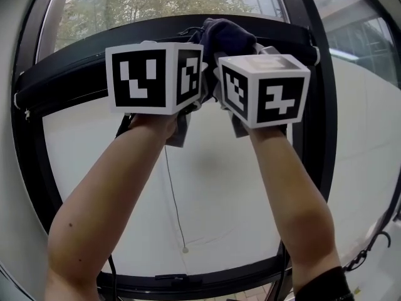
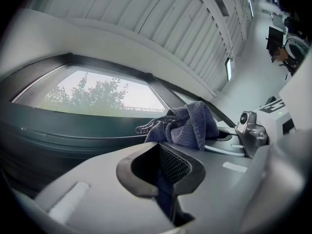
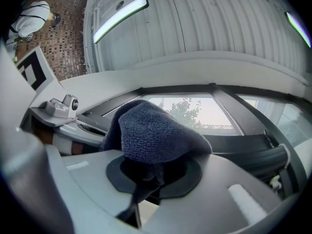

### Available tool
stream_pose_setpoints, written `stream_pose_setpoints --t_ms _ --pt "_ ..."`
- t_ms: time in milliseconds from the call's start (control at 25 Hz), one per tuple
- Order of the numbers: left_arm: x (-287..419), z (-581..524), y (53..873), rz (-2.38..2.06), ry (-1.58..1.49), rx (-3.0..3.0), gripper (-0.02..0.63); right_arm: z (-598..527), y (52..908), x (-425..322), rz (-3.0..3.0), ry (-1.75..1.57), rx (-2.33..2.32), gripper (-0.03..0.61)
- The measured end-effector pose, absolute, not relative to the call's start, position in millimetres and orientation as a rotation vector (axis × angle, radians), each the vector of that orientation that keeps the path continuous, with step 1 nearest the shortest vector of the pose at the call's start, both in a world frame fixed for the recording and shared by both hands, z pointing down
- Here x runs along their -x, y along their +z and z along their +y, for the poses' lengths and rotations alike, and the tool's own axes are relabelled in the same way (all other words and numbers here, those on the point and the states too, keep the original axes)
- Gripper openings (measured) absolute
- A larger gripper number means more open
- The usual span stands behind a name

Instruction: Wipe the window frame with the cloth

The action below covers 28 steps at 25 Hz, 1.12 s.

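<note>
Nearest, the left forearm (image 1: 113, 199) and right forearm (image 1: 291, 187) reach upward, each ending in a marker cube (image 1: 153, 77). Past the cubes, the left tongs (image 2: 163, 172) are pressed together with, as far as their dim slot shows, nothing between them. The right tongs (image 3: 151, 174) are clamped on the cloth (image 3: 153, 128), which bulges in a loose wad over their tips, level with the black upper bar of the window frame (image 1: 75, 77). Trees (image 2: 92, 96) stand beyond the glass.

The likely trouble is the grip. Only a small fold looks pinched, so drag along the bar could tug the cloth free, and the closed left tongs could not catch it. The wad also covers the tips, so hard plastic might scrape the frame, or a stroke might skip the bar's edge.
</note>
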<state>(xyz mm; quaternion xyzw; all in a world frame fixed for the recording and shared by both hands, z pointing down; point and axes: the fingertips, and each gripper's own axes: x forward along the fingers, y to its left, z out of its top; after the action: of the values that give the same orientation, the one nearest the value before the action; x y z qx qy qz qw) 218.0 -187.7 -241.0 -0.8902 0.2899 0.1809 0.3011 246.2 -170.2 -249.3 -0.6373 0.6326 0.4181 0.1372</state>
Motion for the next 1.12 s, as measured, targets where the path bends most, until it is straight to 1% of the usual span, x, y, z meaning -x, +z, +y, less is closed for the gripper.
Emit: stream_pose_setpoints --t_ms 440,840,1120 --pt "-271.0 -170.1 -240.2 0.752 0.46 2.364 -0.006 -152.4 -247.1 -299.7 1.813 1.202 1.855 0.049" --pt "-318.3 -157.3 -236.6 0.719 0.502 2.407 -0.006 -137.3 -242.9 -351.9 1.787 1.203 1.903 0.049" --pt "-362.9 -147.5 -229.8 0.665 0.466 2.423 -0.006 -124.5 -242.2 -392.0 1.763 1.203 1.955 0.051"
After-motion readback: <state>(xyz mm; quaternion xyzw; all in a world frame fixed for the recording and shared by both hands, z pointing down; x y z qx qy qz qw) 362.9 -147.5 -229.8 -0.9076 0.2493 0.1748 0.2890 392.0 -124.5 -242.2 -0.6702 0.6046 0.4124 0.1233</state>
